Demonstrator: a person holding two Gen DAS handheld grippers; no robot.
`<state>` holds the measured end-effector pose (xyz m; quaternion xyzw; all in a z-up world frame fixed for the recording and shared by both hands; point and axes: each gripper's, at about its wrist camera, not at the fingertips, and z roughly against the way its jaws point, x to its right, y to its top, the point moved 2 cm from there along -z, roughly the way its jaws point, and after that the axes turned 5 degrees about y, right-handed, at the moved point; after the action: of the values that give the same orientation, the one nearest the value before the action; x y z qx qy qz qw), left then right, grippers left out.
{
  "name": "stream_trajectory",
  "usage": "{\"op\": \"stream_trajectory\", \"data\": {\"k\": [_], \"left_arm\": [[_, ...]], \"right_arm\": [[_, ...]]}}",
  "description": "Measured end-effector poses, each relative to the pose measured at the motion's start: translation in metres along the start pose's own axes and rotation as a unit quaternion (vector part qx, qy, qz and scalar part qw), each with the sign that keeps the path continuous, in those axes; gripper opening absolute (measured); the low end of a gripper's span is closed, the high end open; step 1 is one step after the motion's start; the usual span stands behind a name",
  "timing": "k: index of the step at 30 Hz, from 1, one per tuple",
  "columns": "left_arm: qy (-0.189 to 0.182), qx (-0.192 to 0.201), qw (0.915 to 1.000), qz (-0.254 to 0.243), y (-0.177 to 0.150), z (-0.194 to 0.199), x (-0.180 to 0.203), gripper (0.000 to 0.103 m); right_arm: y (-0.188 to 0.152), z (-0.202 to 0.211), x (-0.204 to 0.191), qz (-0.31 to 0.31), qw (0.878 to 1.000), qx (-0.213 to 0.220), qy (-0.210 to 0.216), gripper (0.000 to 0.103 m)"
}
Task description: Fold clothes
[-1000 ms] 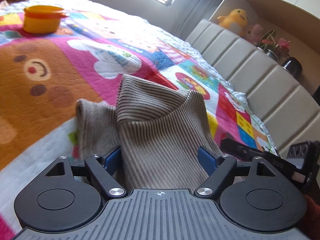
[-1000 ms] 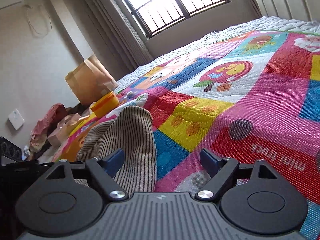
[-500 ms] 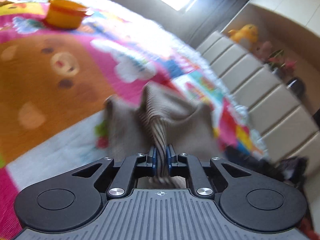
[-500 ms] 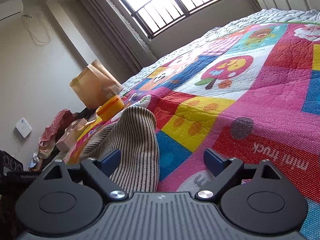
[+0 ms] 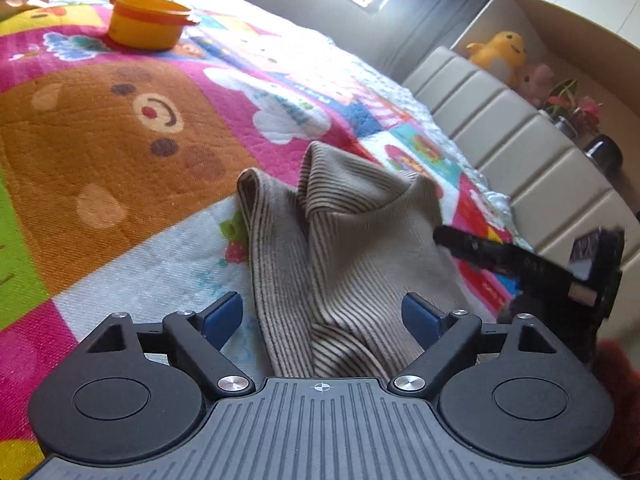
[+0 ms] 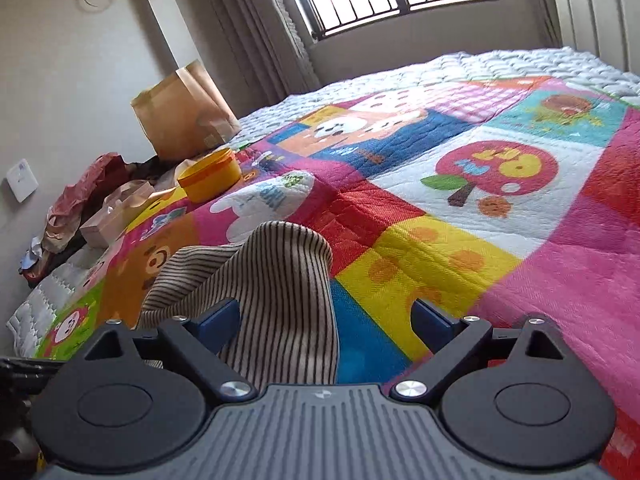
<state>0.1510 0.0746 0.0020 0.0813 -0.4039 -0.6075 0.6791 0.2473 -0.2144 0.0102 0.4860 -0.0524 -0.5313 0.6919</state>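
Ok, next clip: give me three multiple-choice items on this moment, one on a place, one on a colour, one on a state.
1. Where does the tub stand?
A. on the quilt, beyond the striped garment
B. on the shelf beside the toy duck
C. inside the paper bag

2. What colour are the pads on the gripper fingers?
A. red
B. blue
C. white

3. How do the left gripper and the garment stand?
A. jaws clamped shut on a fold
B. jaws spread, opening, cloth between the pads but not pinched
C. garment out of view

Answers: 1 A, the tub sits on the patterned quilt behind the cloth in both views. 2 B, the pads show blue on both grippers. 3 B, each pad stands clear of the cloth's sides; the right gripper is spread wide too.
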Motion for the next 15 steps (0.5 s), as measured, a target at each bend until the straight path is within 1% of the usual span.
{"op": "stream_trajectory", "data": {"k": [1,2,3,4,5,6,7,9,11,13,15], "left_arm": [[0.002,0.003,1.0,-0.005,-0.001,-0.001,0.001,0.09],[0.002,0.005,0.9999,-0.013,0.0,-0.004,0.002,0.088],[0.002,0.008,0.9997,-0.021,0.002,-0.008,0.004,0.08],[0.002,0.01,0.9995,-0.03,0.004,-0.012,0.006,0.078],[-0.002,0.011,0.9995,-0.03,0.008,-0.018,0.006,0.075],[-0.007,0.011,0.9995,-0.03,0.013,-0.025,0.006,0.074],[-0.008,0.014,0.9994,-0.032,0.02,-0.031,0.007,0.072],[-0.01,0.02,0.9991,-0.036,0.033,-0.043,0.009,0.066],[0.008,0.029,0.9984,-0.047,0.045,-0.051,0.011,0.066],[0.028,0.036,0.9972,-0.06,0.054,-0.057,0.014,0.066],[0.043,0.038,0.9957,-0.074,0.056,-0.057,0.017,0.067]], "right_arm": [[0.003,-0.009,0.002,-0.003,1.0,-0.012,0.011,0.087],[0.006,-0.014,0.002,0.0,0.999,-0.02,0.025,0.075],[0.008,-0.018,0.001,0.005,0.999,-0.027,0.04,0.062],[0.011,-0.021,-0.001,0.007,0.998,-0.028,0.052,0.037],[0.015,-0.022,-0.003,0.006,0.998,-0.026,0.062,0.03],[0.02,-0.023,-0.005,0.011,0.998,-0.018,0.061,0.026],[0.027,-0.022,-0.008,0.018,0.999,-0.005,0.051,0.02],[0.041,-0.017,-0.007,0.023,0.999,0.027,0.038,0.018],[0.055,-0.015,-0.003,0.033,0.998,0.045,0.02,0.018],[0.063,-0.017,0.002,0.055,0.998,0.039,-0.02,0.019],[0.061,-0.012,0.005,0.069,0.996,0.03,-0.045,0.023]]}}
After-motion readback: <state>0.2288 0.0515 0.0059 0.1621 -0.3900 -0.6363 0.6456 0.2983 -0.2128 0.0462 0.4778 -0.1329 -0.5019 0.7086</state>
